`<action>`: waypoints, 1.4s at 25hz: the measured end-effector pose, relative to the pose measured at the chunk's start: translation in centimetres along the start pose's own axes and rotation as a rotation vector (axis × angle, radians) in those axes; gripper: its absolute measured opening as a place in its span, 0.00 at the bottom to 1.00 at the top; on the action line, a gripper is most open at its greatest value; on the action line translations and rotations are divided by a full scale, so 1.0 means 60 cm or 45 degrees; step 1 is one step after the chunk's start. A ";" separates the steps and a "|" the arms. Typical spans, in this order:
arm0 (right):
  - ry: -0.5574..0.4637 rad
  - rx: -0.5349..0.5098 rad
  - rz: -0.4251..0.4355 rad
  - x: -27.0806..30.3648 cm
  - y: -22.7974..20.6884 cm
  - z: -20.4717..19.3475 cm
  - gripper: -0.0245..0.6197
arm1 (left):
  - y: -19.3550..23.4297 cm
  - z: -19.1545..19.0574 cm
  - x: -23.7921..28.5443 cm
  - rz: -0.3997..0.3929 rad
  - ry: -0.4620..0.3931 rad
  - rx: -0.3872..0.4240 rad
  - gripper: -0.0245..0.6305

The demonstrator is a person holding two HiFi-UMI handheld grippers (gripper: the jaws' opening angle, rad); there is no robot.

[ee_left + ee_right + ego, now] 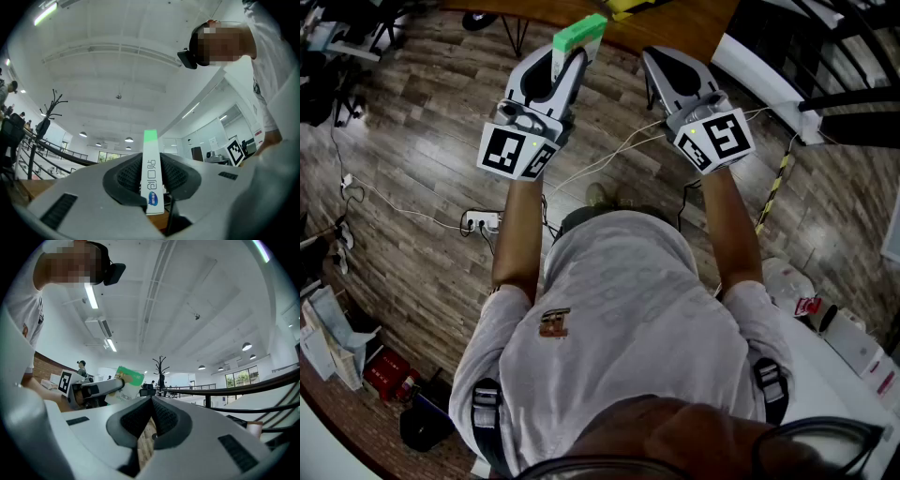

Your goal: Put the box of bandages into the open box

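Nearest the head camera is the person's pale shirt [619, 319], with both forearms reaching out over a wood-plank floor [412, 141]. On that floor, just beside the left forearm, lies a white power strip [482, 222] with thin cables trailing off it. The left gripper [572, 64] points somewhat upward and is clamped on the box of bandages [579, 36] – a slim white carton with a green end that sticks out past the fingertips. In its own view the dark ribbed pads [126, 176] press on both broad faces of the carton, which stands on edge between them. The right gripper [662, 64] is held level, just beside the left one but apart from it; its jaws are closed together on nothing, and its own view shows only floor planks behind the pads [164, 416]. Beyond both grippers runs the edge of a brown wooden table [684, 23].
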State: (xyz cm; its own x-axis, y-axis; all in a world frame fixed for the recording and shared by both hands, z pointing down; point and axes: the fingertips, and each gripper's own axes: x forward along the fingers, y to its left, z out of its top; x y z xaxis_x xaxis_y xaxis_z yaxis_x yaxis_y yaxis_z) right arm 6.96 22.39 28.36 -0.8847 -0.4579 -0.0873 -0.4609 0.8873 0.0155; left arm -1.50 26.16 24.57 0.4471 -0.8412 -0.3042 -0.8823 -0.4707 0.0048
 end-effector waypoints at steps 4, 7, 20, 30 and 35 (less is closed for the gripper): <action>0.008 -0.014 0.000 0.009 0.010 -0.003 0.09 | 0.010 0.003 -0.008 0.000 -0.004 -0.002 0.20; 0.006 -0.013 0.002 0.021 0.018 -0.003 0.09 | 0.022 0.004 -0.014 -0.003 -0.008 -0.007 0.20; 0.014 -0.024 -0.044 0.077 0.035 -0.010 0.09 | 0.088 0.009 -0.031 -0.041 -0.032 -0.026 0.20; 0.023 -0.039 -0.085 0.099 0.041 -0.020 0.09 | 0.127 0.006 -0.037 -0.074 -0.040 -0.027 0.20; 0.022 -0.037 -0.109 0.101 0.053 -0.029 0.09 | 0.134 0.003 -0.052 -0.097 -0.036 -0.021 0.20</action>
State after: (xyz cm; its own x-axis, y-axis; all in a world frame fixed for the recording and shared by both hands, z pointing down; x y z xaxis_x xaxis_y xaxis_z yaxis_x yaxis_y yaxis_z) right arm 0.04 22.35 29.64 -0.8430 -0.5331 -0.0721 -0.5364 0.8431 0.0379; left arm -10.00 25.05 25.38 0.5082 -0.7951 -0.3311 -0.8433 -0.5374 -0.0038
